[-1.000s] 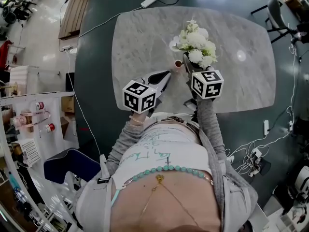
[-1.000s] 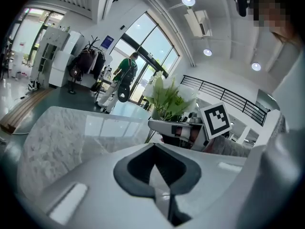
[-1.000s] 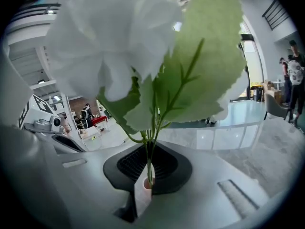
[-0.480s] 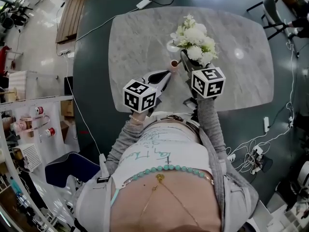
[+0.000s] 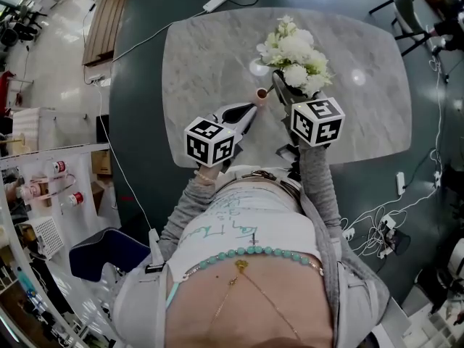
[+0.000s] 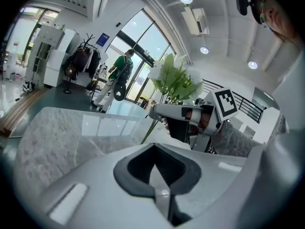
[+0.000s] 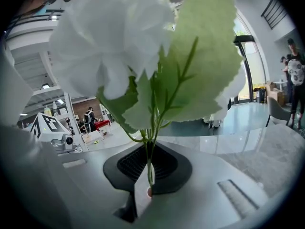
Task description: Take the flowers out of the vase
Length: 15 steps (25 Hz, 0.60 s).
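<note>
The flowers [image 5: 293,49] are a bunch of white blossoms with broad green leaves on thin green stems [image 7: 150,161]. They are probably light and soft. The heads can crush and the leaves can bend. The stems look thin and smooth, so they may slip, or buckle under a hard squeeze. The good place to take hold is low on the stems, under the leaves. The right gripper [image 7: 149,190] has them there, its jaws closed on the stems with the blossoms standing above.

The bunch hangs above the vase [image 5: 261,94], a little to the side away from the person. The vase is a small reddish vessel on the marble table [image 5: 210,56]. One stem slopes down toward the mouth of the vase; whether its end is already free cannot be told.

The left gripper [image 6: 157,175] has its jaws together with nothing between them. Its tip lies just beside the vase, on the person's side.

Compared with one second ago, the bunch and the right gripper are higher over the vase, and more of the stem shows between them. The left gripper and the vase stay where they were.
</note>
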Available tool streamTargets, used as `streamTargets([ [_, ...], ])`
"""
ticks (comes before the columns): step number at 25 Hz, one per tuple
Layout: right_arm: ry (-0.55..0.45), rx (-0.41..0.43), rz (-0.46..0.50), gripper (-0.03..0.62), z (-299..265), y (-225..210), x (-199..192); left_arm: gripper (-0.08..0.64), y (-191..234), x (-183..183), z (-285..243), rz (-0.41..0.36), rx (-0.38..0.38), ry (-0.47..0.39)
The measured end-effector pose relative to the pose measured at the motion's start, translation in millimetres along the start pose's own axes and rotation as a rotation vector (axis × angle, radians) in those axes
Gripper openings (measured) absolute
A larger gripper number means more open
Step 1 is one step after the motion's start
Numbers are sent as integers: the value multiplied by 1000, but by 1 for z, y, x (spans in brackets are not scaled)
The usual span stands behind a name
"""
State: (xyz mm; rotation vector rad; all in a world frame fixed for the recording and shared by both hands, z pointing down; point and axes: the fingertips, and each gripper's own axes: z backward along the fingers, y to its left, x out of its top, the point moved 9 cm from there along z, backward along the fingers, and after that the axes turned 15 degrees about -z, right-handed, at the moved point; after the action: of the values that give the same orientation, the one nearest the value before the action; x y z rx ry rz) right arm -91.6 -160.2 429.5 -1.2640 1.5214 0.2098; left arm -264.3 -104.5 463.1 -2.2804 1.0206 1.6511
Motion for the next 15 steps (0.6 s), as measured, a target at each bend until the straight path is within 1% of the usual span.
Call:
streamTargets([
  [5, 0, 18, 23, 37, 6, 7, 8, 0, 1, -3, 0, 13, 3, -1],
  [11, -25, 39, 56, 37, 14, 18, 21, 0, 2, -6, -1, 15, 5, 1],
  [15, -24, 70, 49, 37, 20, 25, 27, 0, 1, -8, -2, 18, 5, 4],
])
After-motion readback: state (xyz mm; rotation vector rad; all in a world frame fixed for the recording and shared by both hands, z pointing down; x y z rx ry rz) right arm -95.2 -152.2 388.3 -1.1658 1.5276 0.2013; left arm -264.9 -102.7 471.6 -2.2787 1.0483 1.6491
